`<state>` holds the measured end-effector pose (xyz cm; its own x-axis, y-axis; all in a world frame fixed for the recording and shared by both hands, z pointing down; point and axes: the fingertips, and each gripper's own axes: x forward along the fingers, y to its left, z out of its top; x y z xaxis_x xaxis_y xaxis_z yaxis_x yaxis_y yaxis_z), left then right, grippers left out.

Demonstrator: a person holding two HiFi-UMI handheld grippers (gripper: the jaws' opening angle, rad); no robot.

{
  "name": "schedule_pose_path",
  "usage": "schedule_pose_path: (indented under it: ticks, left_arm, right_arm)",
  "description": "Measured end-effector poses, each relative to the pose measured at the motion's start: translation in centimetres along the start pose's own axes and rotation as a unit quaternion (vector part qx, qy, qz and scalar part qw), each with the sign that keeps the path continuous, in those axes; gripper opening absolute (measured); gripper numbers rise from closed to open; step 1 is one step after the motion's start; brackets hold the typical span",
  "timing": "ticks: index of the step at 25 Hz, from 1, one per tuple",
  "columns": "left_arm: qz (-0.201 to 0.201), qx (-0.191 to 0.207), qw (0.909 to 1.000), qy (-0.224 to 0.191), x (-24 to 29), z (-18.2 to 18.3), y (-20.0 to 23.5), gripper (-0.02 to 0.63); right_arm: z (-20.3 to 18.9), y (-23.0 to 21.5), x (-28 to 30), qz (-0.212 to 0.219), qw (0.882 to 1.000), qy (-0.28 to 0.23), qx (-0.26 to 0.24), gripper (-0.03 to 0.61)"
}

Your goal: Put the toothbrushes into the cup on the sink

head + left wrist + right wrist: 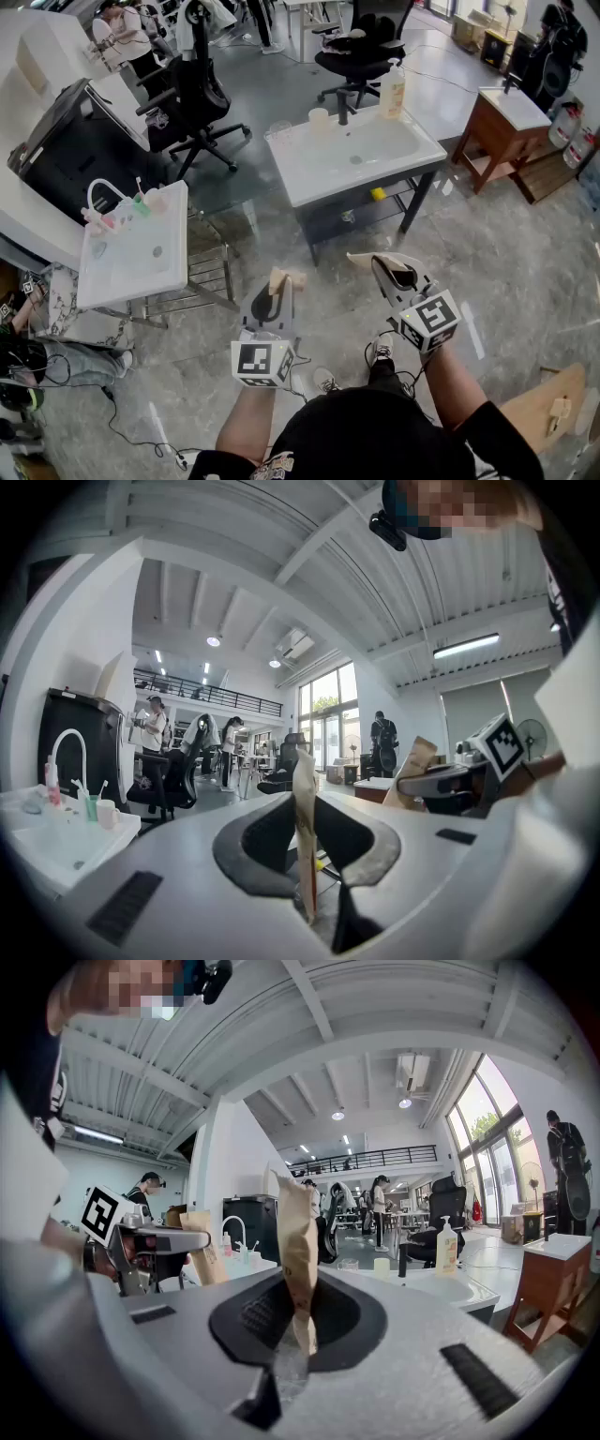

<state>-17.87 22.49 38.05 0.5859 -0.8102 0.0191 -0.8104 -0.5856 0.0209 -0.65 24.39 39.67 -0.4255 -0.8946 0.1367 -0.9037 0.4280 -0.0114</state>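
Each tool is clamped on a thin upright packet. The left tool (278, 292) pinches a flat tan packet (304, 799) that is stiff, card-like and seen almost edge-on. The right tool (394, 272) grips a brown paper packet (296, 1232) — creased, with a clear film strip at its lower end. What either packet contains cannot be made out. Both are held in the air, well apart from the white sink (309, 176) ahead — a glossy rectangular basin on a dark frame. A small pale cup (319, 118) stands at its back rim, near the dark tap (344, 108) and a pump bottle (392, 90).
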Motion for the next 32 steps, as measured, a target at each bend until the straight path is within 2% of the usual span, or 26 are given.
schedule_pose_path:
  ticks: [18,32]
  left_arm:
    - [-0.006,-0.007,0.9999,0.013,1.2,-0.7,-0.8,0.059]
    - [0.014,-0.005,0.9997,0.019,6.5,-0.8,-3.3,0.06]
  right_arm:
    - [-0.2,-1.1,0.2,0.006,1.0,0.0,0.013,0.032]
    - [-0.1,-7.2,1.6,0.034,0.999,-0.001,0.016,0.032]
